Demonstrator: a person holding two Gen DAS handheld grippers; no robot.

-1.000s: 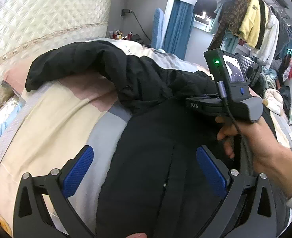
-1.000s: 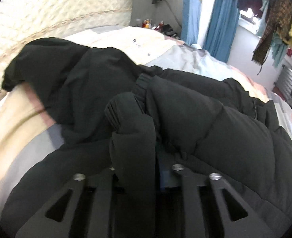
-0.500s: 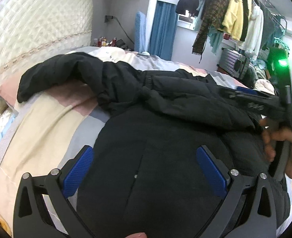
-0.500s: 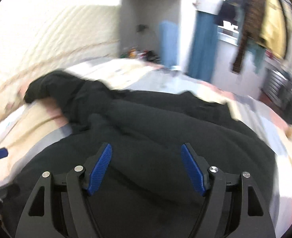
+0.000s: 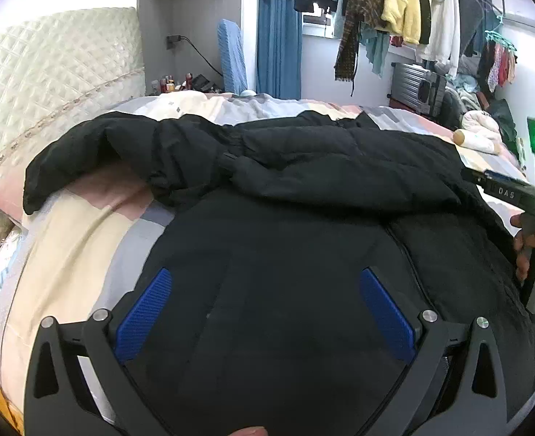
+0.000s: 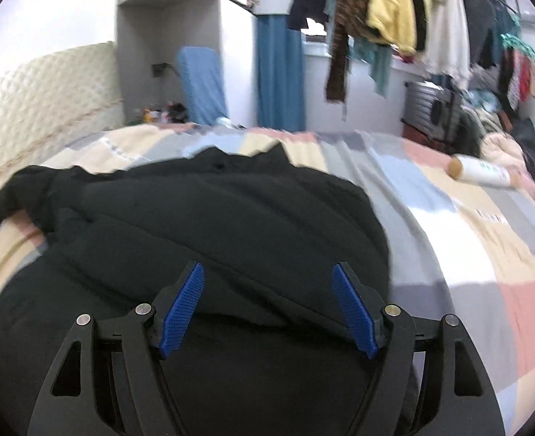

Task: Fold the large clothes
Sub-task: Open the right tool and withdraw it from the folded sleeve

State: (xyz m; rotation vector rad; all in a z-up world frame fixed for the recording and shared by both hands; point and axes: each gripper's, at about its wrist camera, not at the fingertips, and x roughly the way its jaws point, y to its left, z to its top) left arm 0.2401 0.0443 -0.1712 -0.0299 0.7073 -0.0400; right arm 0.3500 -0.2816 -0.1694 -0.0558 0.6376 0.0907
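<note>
1. The black padded jacket (image 5: 303, 239) lies spread on the patchwork bedspread (image 6: 467, 254), one sleeve folded across its body.
2. Above the jacket, the left gripper (image 5: 263, 312) hangs wide open, empty.
3. The right gripper (image 6: 267, 309) hovers over the jacket, jaws opening, nothing between them.
4. Right of the jacket lies a white bottle (image 6: 481, 172).

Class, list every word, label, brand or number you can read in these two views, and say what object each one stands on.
"DAS": pale letters on the dark body of the right gripper, seen at the left wrist view's right edge.
Dark print on a white patch of the patchwork bed quilt: too blurred to read.
Green marks on the white cylindrical bottle lying on the quilt: too blurred to read.
Nothing else is legible.
</note>
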